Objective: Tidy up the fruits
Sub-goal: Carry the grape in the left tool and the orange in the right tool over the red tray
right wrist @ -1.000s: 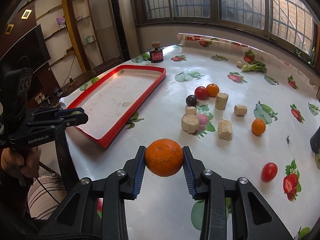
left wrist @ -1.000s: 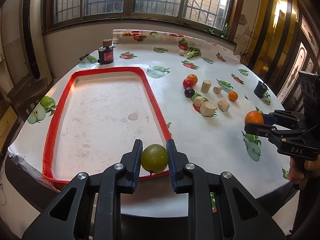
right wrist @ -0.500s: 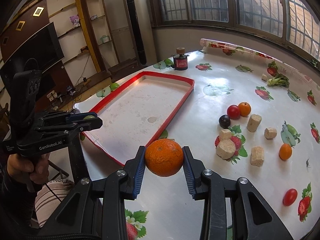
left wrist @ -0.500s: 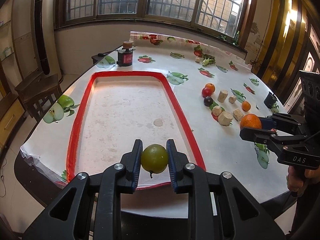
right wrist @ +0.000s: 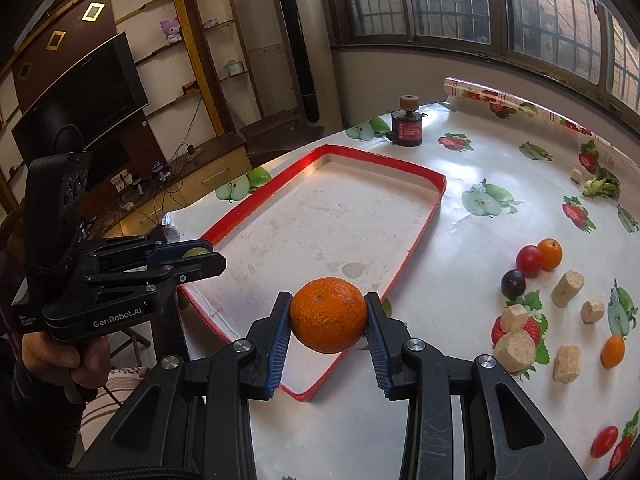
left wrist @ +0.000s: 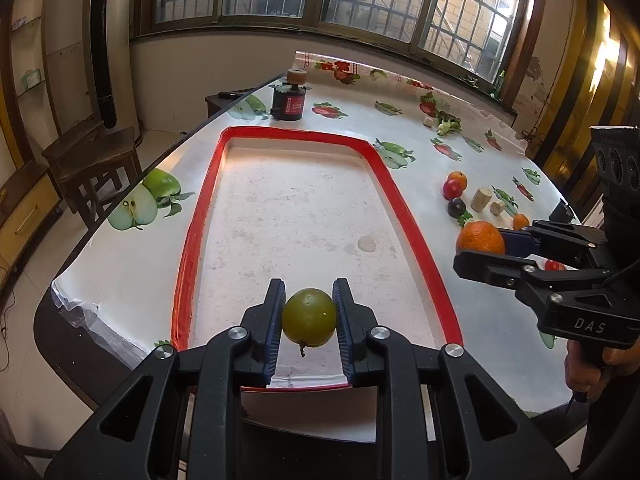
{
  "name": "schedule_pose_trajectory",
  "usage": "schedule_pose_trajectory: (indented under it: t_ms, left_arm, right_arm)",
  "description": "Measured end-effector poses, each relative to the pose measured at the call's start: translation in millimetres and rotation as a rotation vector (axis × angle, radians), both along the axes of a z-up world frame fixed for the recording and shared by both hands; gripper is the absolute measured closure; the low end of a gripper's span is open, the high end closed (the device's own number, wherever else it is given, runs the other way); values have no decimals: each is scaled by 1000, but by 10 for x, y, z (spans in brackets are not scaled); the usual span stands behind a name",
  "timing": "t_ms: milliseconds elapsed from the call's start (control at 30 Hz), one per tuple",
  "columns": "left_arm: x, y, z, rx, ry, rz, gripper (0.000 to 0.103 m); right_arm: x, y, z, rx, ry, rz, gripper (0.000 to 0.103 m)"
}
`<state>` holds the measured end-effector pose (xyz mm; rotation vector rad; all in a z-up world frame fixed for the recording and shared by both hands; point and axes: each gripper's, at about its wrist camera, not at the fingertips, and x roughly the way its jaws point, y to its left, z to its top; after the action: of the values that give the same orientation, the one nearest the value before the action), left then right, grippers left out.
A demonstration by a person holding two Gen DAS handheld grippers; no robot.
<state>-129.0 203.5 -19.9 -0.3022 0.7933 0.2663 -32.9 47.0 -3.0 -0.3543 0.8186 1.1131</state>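
From your left wrist view, your left gripper [left wrist: 309, 316] is clamped on a green fruit [left wrist: 309, 317], held above the near end of the red-rimmed tray [left wrist: 416, 232]; you are mid-carry, delivering it. The next move calls for lowering onto the tray floor, then opening.

From your right wrist view, your right gripper [right wrist: 328, 320] is closed around an orange [right wrist: 328, 320] just over the tray's near right rim. Bring it further inside the rim before releasing. More fruits [right wrist: 529, 258] wait on the tabletop [right wrist: 480, 240] to the right.

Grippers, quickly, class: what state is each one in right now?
Left gripper: closed on the green fruit.
Right gripper: closed on the orange.
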Motion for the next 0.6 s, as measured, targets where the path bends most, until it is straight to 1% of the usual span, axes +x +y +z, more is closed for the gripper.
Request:
schedule_pose_trajectory:
  t_ms: [100,200,333,467,600]
  left_arm:
    - [48,64,-86,-8,21,7,81]
    - [76,131,-175,-16,46,20,81]
    - [92,204,-254,-25,66,33,81]
    - [140,242,-307,-24,84,38,81]
    - [195,224,-373,-25,108,30,81]
  right_arm:
    - [46,204,-125,-30,12,11,66]
    - [86,368,-274,-60,43,24,66]
    - [118,520,-432,-90,49,40,67]
    - [245,632,-507,-103,36,18,67]
    - [402,735,-550,-108,53,6,66]
